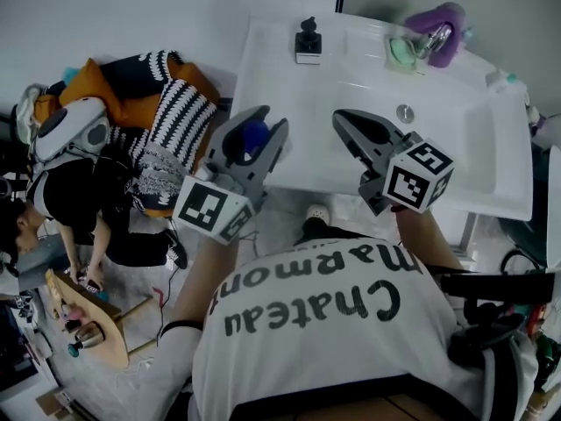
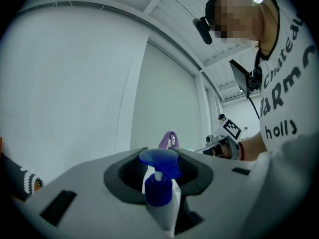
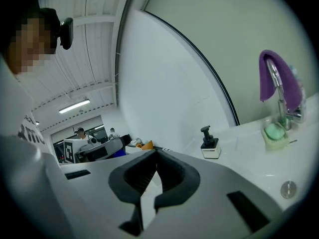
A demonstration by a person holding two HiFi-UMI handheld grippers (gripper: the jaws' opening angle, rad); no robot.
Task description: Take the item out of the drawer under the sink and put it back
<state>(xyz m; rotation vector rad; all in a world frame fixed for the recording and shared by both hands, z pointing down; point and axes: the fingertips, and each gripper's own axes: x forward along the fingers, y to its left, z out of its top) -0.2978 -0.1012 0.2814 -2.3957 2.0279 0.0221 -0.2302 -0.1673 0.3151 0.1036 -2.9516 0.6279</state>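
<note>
A small white spray bottle with a blue pump head (image 1: 253, 136) sits between the jaws of my left gripper (image 1: 267, 121), which is shut on it at the sink's front left corner. In the left gripper view the bottle (image 2: 160, 193) stands upright between the dark pads, and the left gripper (image 2: 159, 156) points level. My right gripper (image 1: 340, 117) hovers over the front of the white sink (image 1: 491, 156), shut and empty. In the right gripper view the tips of the right gripper (image 3: 155, 152) meet. The drawer under the sink is hidden below the basin.
On the sink stand a black soap dispenser (image 1: 308, 42), a green soap on its dish (image 1: 403, 51) and a tap draped with a purple cloth (image 1: 436, 32). A person crouches on the floor (image 1: 79, 200) at left beside a heap of bags and clothes (image 1: 166, 121).
</note>
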